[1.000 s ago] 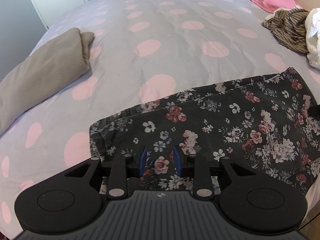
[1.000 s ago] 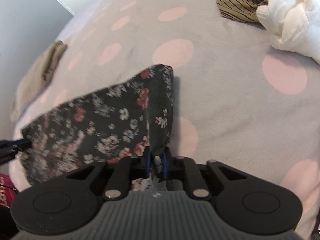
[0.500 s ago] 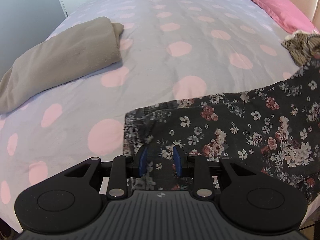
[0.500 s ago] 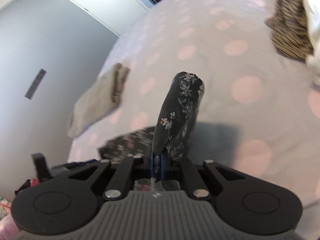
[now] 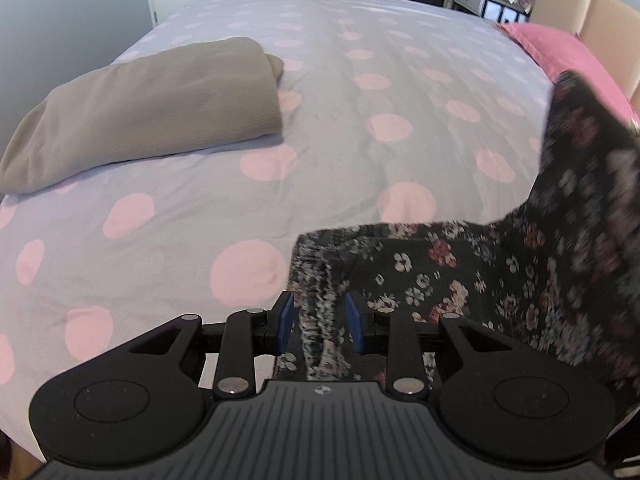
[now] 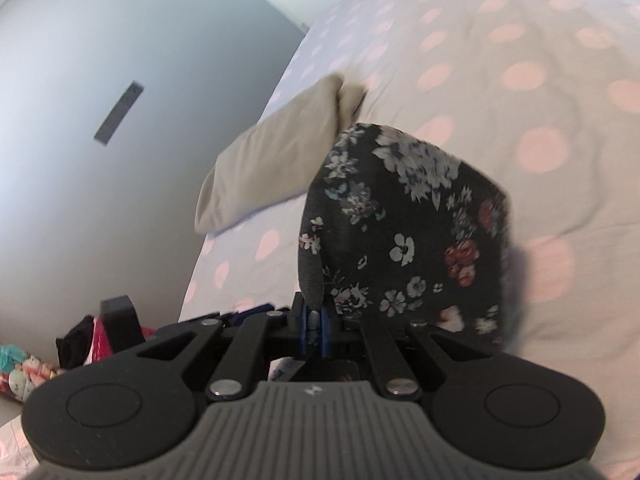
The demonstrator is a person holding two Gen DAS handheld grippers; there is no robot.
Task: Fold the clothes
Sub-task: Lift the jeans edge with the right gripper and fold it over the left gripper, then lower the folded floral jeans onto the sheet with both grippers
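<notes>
One floral garment (image 5: pixel 460 276) is what you are folding, and it is lying at the near edge of the bed (image 5: pixel 360 92) with its left end flat and its right end standing up in the air. Your right claw (image 6: pixel 316 322) is pinching that raised end tight between closed pads, so the cloth is arching over the fingers. Your left claw (image 5: pixel 320 320) is sitting with its pads apart, straddling the left hem without clamping it.

A second ago the right end was lying low on the cover; now you are carrying it up and swinging it leftward, which reads as a fold in progress, right end over toward the left end. The lifted part is blurring in the left view, so its exact edge is hard to place.

To the far left, the folded beige garment (image 5: pixel 152 104) is lying well apart, leaving plenty of dotted cover between for laying the fold down. The pink pillow (image 5: pixel 560 46) is at the far right. Mind the near edge: the hem is sitting just beside it.
</notes>
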